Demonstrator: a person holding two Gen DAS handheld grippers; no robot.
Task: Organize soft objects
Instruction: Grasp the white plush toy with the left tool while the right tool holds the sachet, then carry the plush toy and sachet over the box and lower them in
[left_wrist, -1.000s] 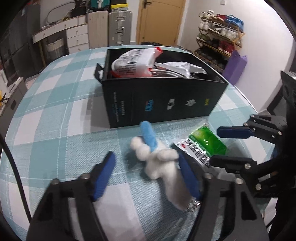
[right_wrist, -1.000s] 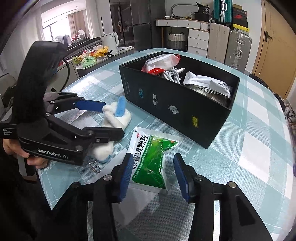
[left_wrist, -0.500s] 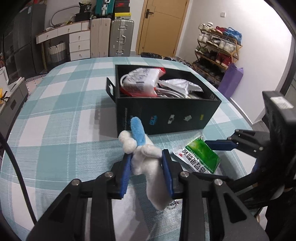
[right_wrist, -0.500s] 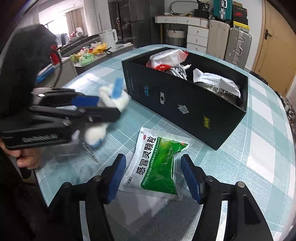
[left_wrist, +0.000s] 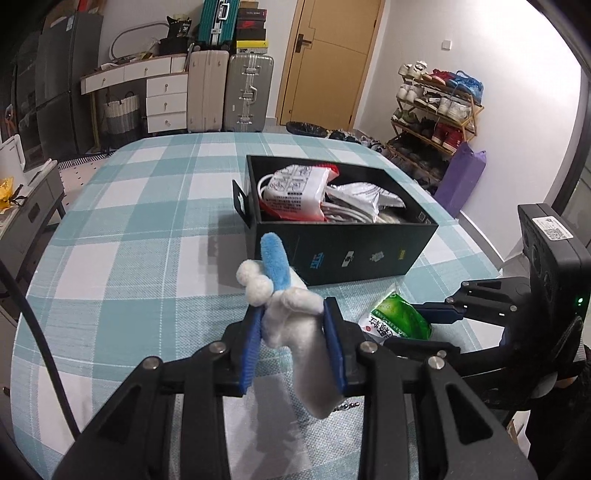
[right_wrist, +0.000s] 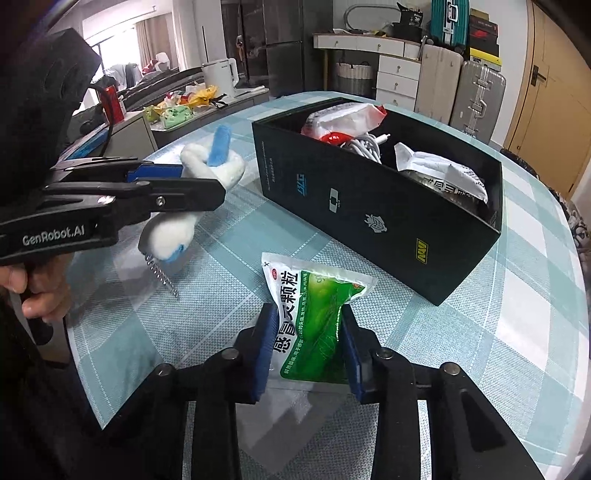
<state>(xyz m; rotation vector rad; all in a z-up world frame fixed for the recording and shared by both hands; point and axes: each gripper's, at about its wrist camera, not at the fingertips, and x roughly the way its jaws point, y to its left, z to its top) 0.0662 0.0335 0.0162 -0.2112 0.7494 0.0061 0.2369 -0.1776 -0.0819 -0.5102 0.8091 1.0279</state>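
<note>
My left gripper (left_wrist: 293, 317) is shut on a white plush toy (left_wrist: 291, 314) with a blue ear, held above the table; a small metal chain hangs from it. It also shows in the right wrist view (right_wrist: 207, 173). My right gripper (right_wrist: 308, 325) is shut on a green and white medicine pouch (right_wrist: 314, 306) that lies on the checked tablecloth; the pouch also shows in the left wrist view (left_wrist: 397, 319). An open black box (left_wrist: 343, 247) stands just behind both, holding white packets and a cable.
The round table (left_wrist: 129, 229) has a teal and white checked cloth. Its right edge is near the box (right_wrist: 388, 218). Suitcases, drawers, a shoe rack and a door stand behind the table. A side counter with a kettle (right_wrist: 221, 75) lies to the left.
My left gripper closed on the plush toy and lifted it off the table. My right gripper closed on the medicine pouch.
</note>
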